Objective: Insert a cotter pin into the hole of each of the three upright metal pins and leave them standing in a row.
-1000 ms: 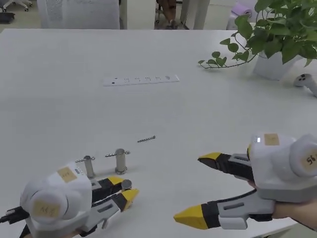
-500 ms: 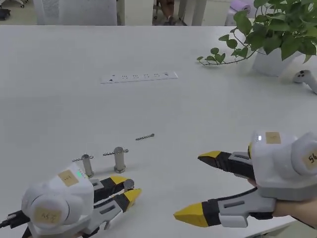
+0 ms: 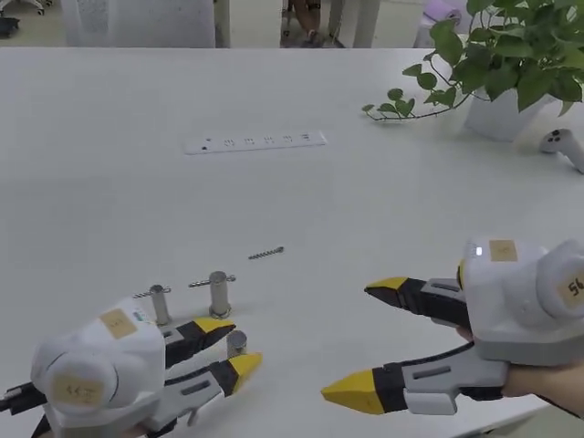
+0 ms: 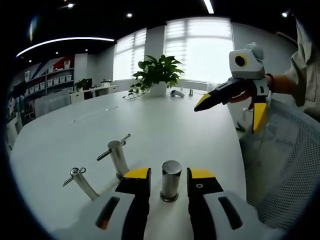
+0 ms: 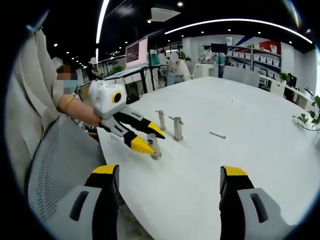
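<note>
Third pin (image 4: 171, 180) stands bare at the near left, between the left gripper's (image 3: 233, 344) open jaws, not squeezed. Middle pin (image 3: 219, 292) and left pin (image 3: 161, 304) have theirs in. One loose cotter pin (image 3: 268, 254) lies farther off. Right gripper (image 3: 349, 342) is wide open, empty.

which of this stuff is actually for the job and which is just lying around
Job: end metal pin, cotter fitted; middle metal pin, cotter fitted; bare metal pin; loose cotter pin.
Lying about: power strip; potted plant; white controller.
</note>
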Action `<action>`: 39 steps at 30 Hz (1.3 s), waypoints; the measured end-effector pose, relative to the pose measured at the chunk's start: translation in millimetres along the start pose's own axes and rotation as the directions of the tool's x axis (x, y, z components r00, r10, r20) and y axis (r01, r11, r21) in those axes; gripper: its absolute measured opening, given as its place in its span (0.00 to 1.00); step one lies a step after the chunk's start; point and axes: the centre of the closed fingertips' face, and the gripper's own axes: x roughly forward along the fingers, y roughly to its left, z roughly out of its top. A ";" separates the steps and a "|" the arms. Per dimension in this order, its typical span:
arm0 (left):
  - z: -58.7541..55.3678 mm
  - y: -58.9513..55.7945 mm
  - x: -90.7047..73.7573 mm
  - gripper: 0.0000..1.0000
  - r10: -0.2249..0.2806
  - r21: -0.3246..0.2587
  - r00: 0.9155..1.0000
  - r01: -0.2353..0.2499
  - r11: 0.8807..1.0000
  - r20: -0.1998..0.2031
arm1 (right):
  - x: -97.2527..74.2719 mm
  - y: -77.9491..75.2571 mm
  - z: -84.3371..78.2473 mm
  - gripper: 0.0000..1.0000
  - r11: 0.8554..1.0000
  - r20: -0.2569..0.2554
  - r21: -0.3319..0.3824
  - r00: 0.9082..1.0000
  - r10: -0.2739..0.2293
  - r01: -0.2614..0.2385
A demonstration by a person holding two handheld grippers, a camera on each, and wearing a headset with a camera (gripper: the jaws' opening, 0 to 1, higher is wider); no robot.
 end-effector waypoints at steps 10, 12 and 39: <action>8.5 -10.1 -17.1 0.41 -0.044 -0.001 0.999 0.044 0.999 0.020 | 3.4 -2.1 7.2 0.82 1.000 -0.008 0.001 1.000 0.017 -0.017; 11.1 -9.8 -22.4 0.47 -0.034 0.001 0.999 0.034 0.999 0.027 | 3.9 -3.8 9.6 0.80 1.000 -0.008 -0.006 1.000 0.021 -0.021; 27.9 -4.8 -66.3 0.67 0.073 -0.091 0.996 -0.067 0.994 0.057 | 39.0 -44.8 29.4 0.61 0.994 -0.073 -0.079 0.995 0.067 -0.073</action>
